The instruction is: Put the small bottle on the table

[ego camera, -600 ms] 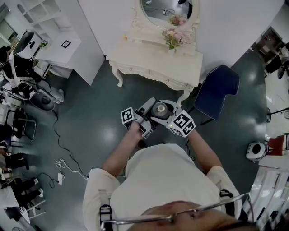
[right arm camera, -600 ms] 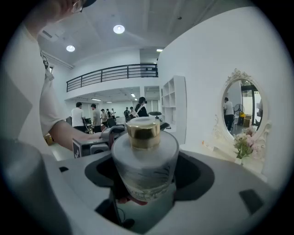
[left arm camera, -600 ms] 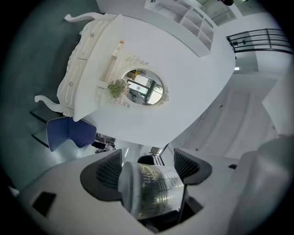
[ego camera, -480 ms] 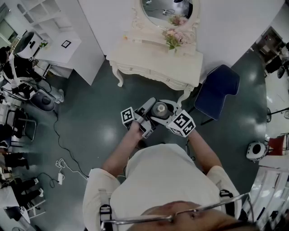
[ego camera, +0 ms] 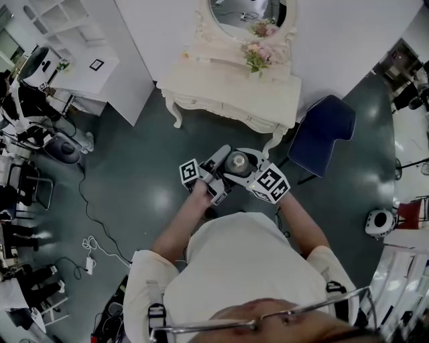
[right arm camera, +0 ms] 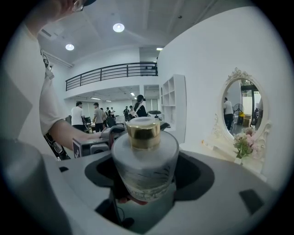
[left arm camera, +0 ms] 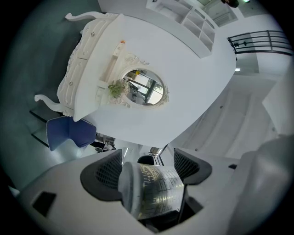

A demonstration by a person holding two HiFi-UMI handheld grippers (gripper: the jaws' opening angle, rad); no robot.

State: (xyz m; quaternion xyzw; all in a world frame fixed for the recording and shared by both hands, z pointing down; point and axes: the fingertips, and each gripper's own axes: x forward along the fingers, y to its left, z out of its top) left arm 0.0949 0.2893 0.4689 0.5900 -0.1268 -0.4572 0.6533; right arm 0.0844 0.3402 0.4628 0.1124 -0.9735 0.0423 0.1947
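The small bottle (ego camera: 236, 162) has a frosted round body, a printed label and a gold cap. It stands upright in mid-air in front of my chest, between both grippers. In the right gripper view the bottle (right arm camera: 144, 160) fills the gap of my right gripper (right arm camera: 149, 173), which is shut on its body. In the left gripper view the bottle (left arm camera: 154, 188) lies crosswise between the dark pads of my left gripper (left arm camera: 147, 163), whose jaws stand wide. In the head view the left gripper (ego camera: 224, 155) and the right gripper (ego camera: 247, 157) meet at the bottle. The white dressing table (ego camera: 228, 94) stands ahead by the wall.
A flower vase (ego camera: 255, 60) and an oval mirror (ego camera: 248, 17) sit at the table's back edge. A blue chair (ego camera: 325, 130) stands at its right, a white shelf unit (ego camera: 87, 60) at its left. Cables (ego camera: 87, 248) lie on the floor at the left.
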